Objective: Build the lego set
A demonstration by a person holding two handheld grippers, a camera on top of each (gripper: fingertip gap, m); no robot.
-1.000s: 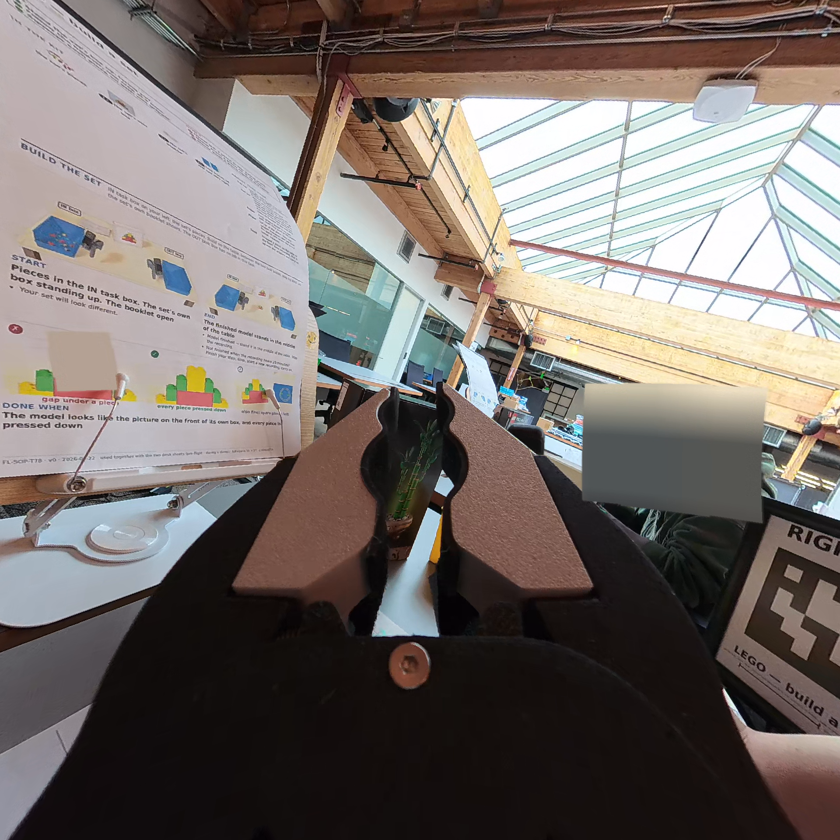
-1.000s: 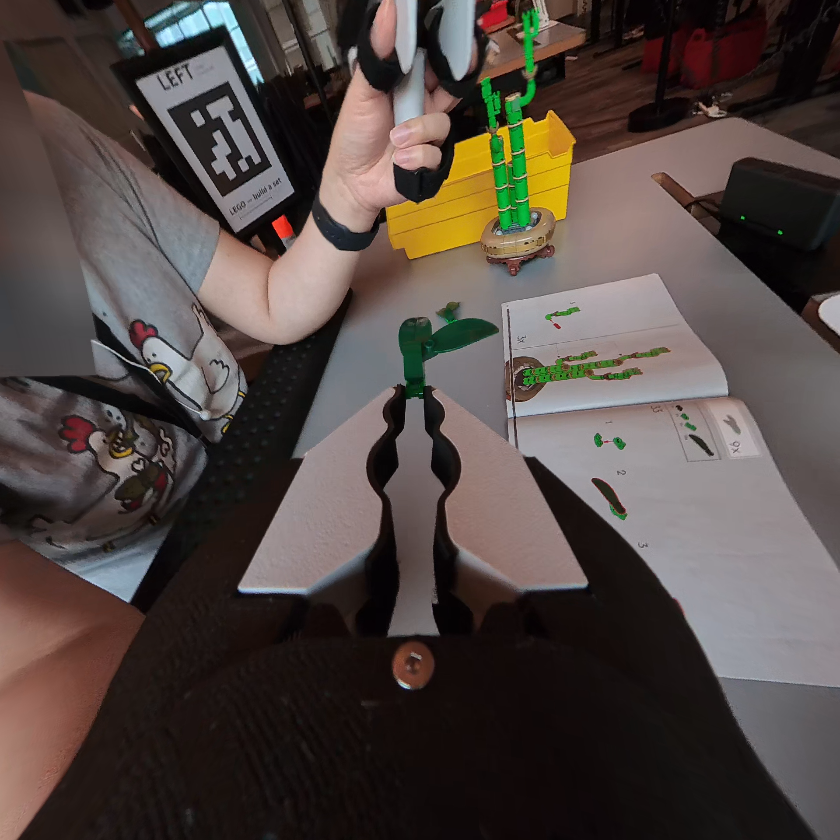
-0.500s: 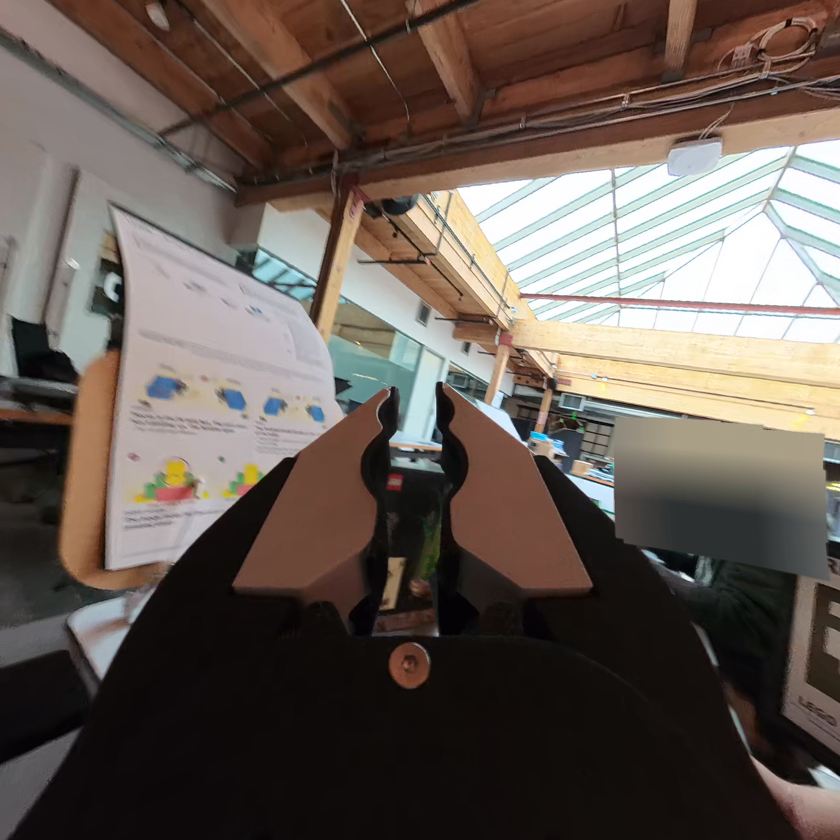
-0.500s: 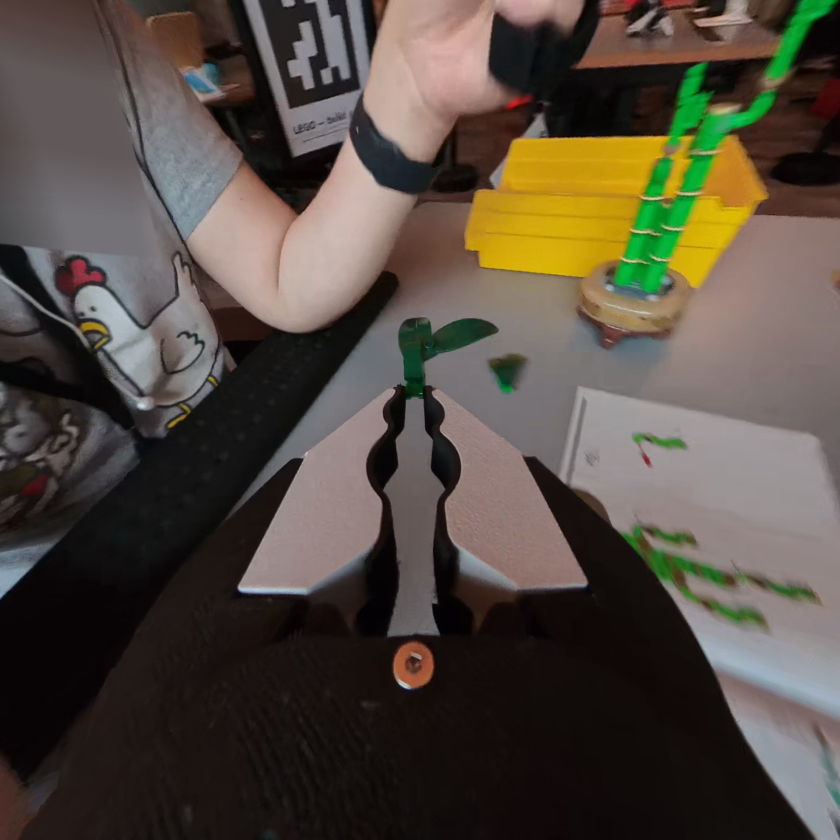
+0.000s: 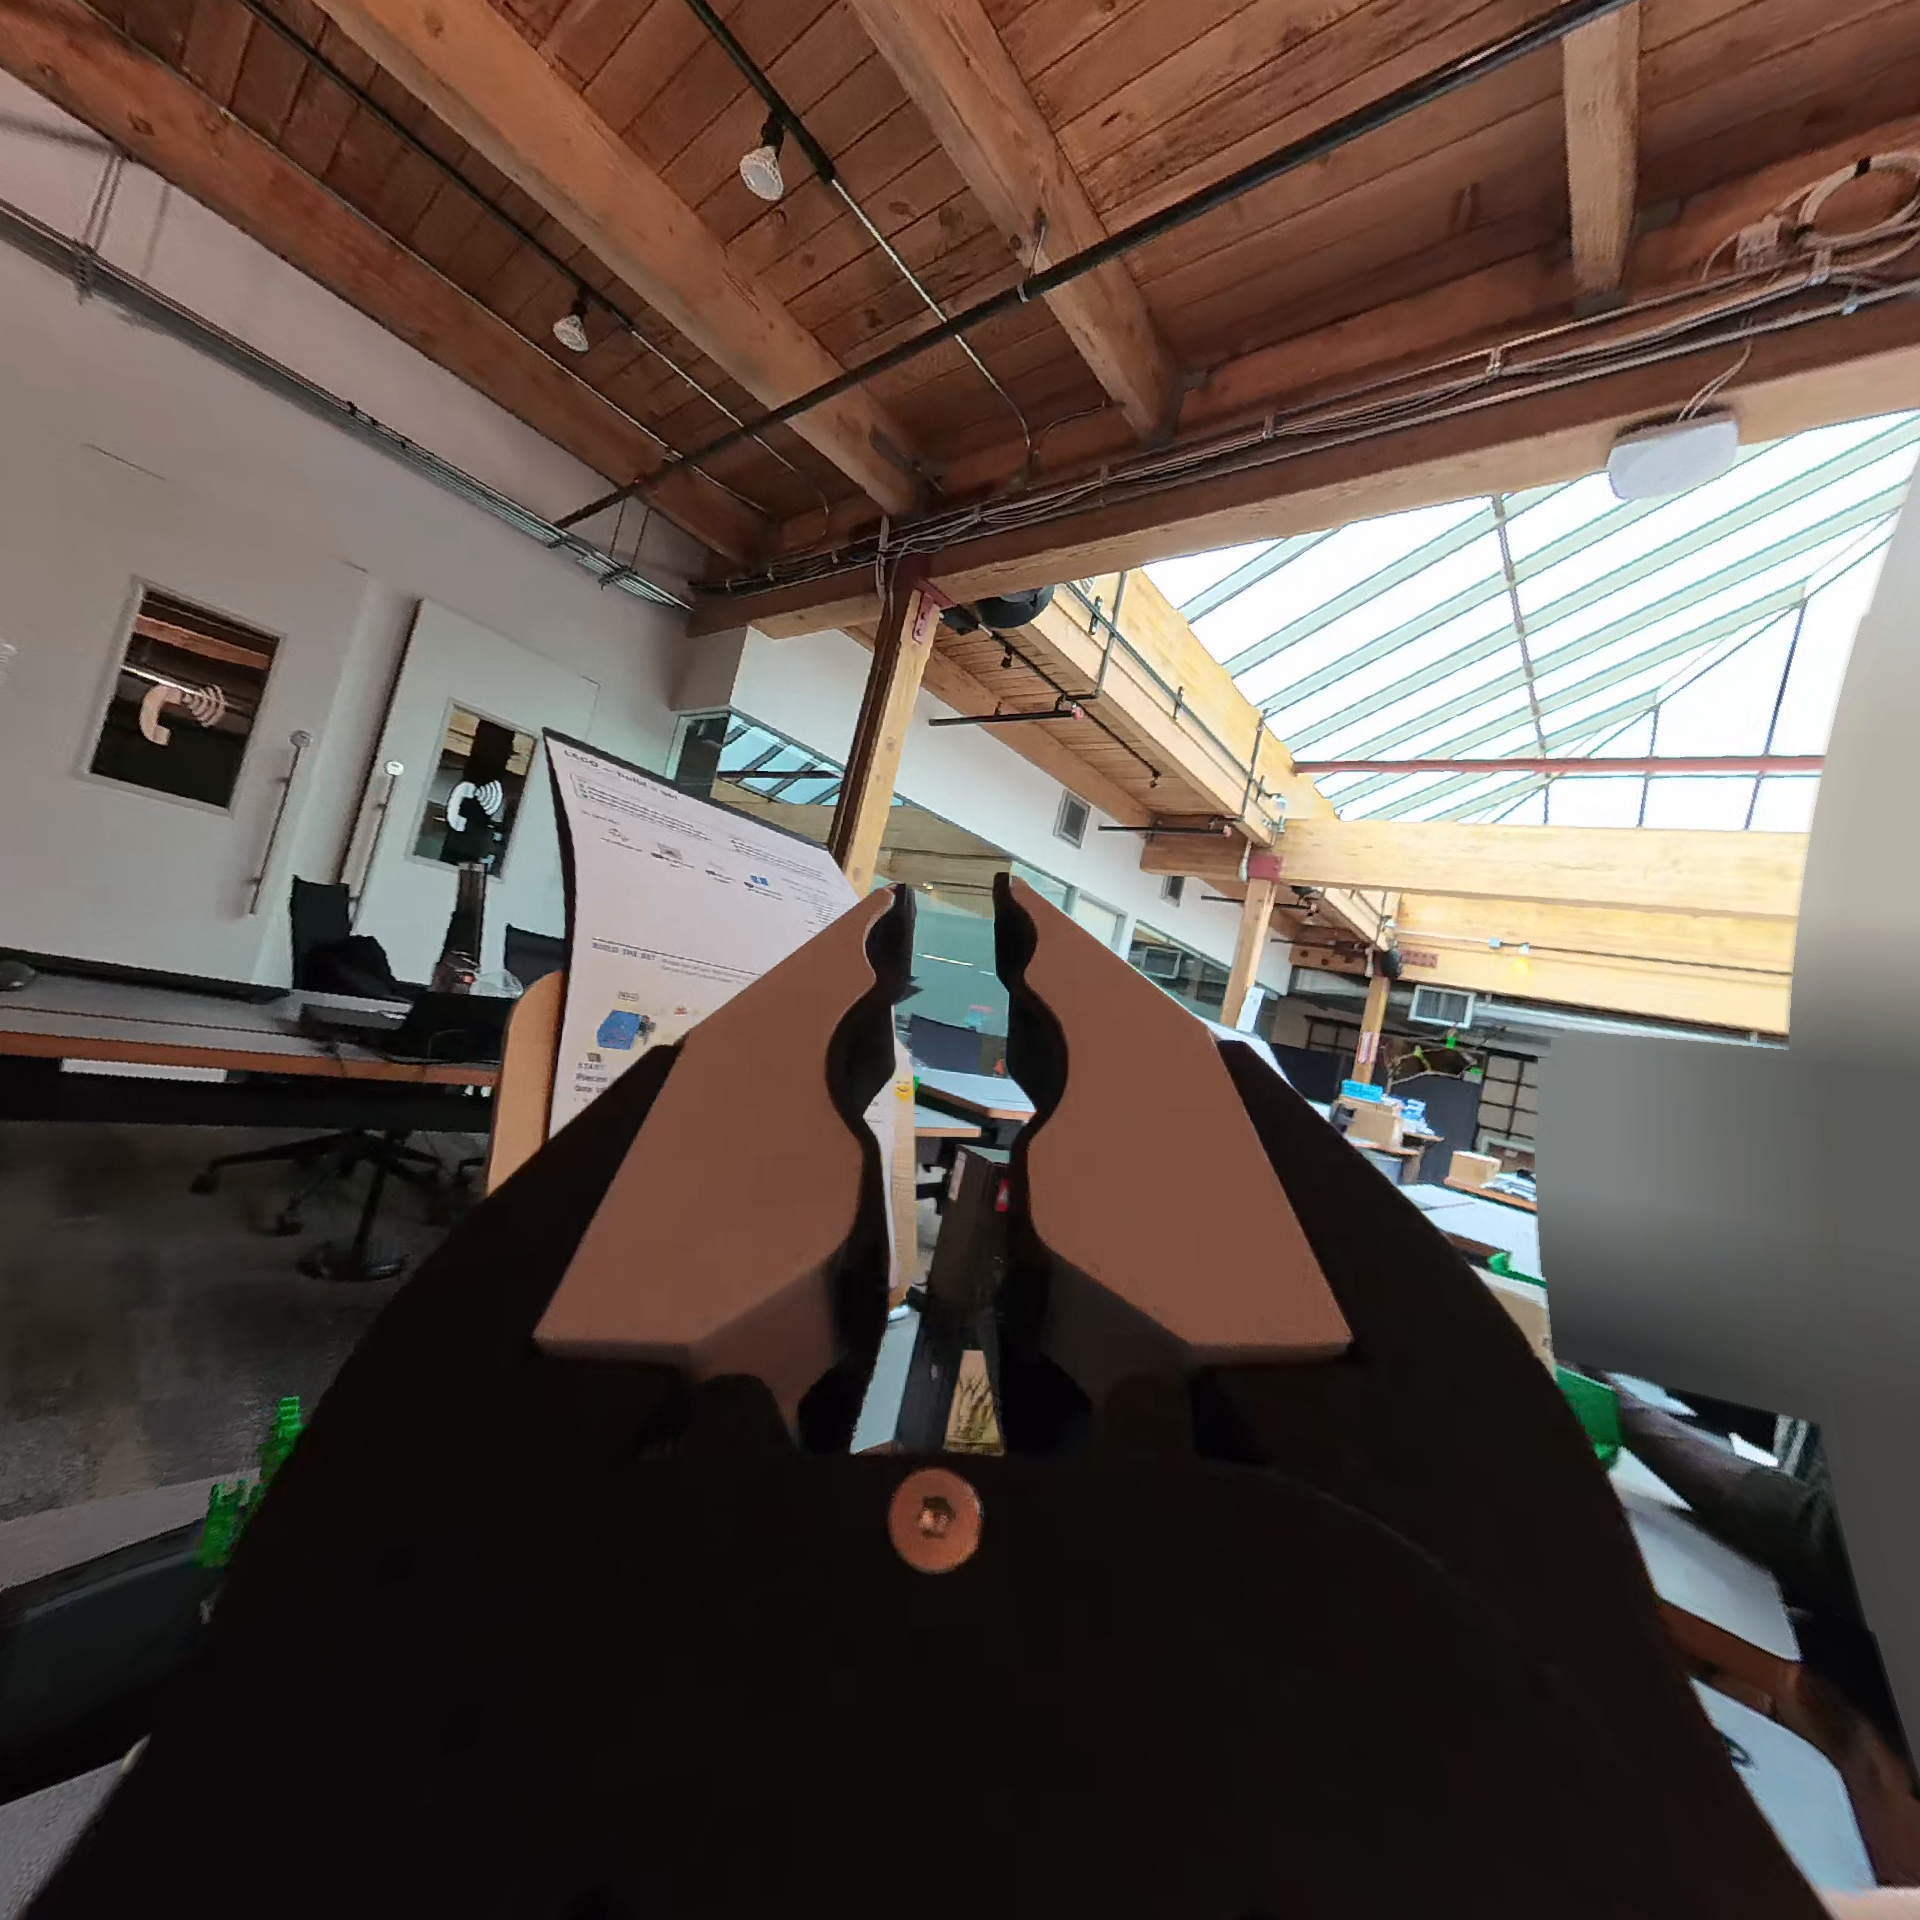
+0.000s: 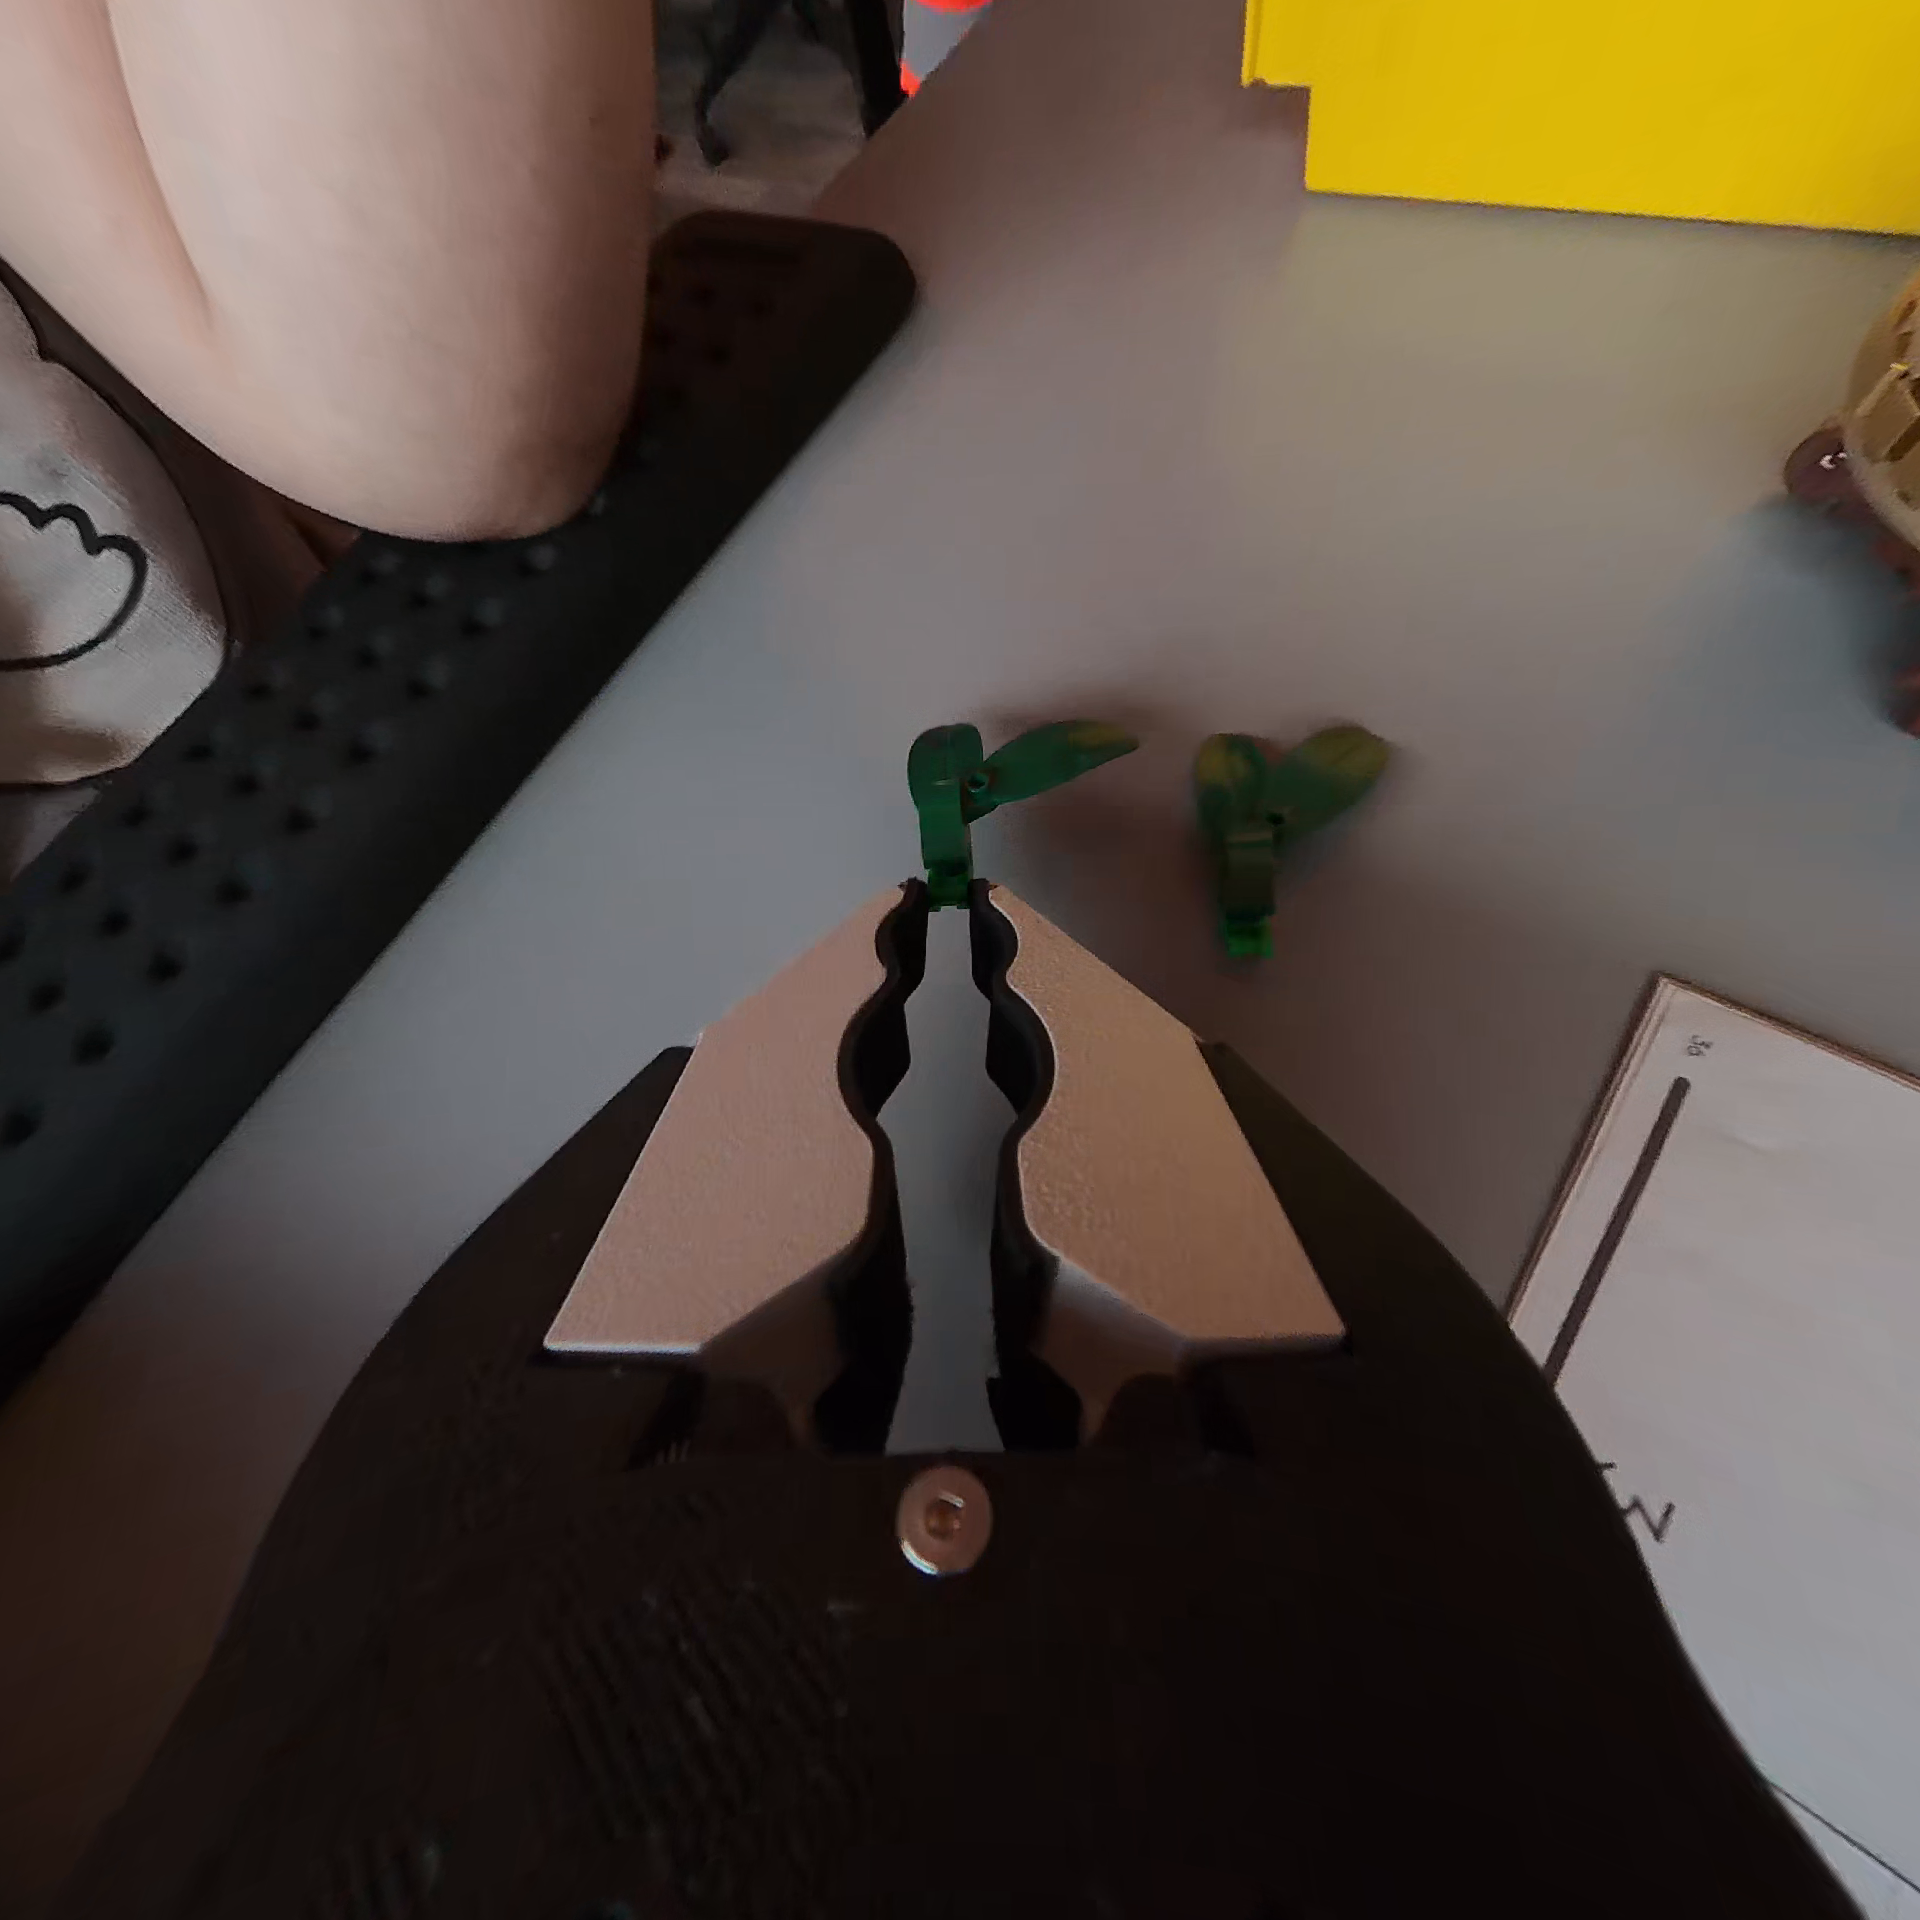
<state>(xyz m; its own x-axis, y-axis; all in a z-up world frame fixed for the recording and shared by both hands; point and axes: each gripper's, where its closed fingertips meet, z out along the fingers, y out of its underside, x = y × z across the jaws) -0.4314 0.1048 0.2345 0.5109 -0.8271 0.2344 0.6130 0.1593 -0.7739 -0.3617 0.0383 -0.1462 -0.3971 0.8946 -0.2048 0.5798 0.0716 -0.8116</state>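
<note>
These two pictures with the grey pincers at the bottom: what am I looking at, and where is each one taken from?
No robot here: a person holds a two-finger gripper in each hand, and each gripper carries a camera looking forward along its fingers. So each picture is one gripper's own view.

The left gripper is raised, pointing up at wooden ceiling beams and a skylight. Its fingers stand slightly apart with nothing between them. An instruction sheet stands behind it.

The right gripper points down at a grey table. Its tips pinch a small green leaf piece. A second leaf piece lies on the table to its right. Also there: a yellow bin, an open booklet, part of a tan model base and a black perforated mat. The person's arm rests at upper left.
</note>
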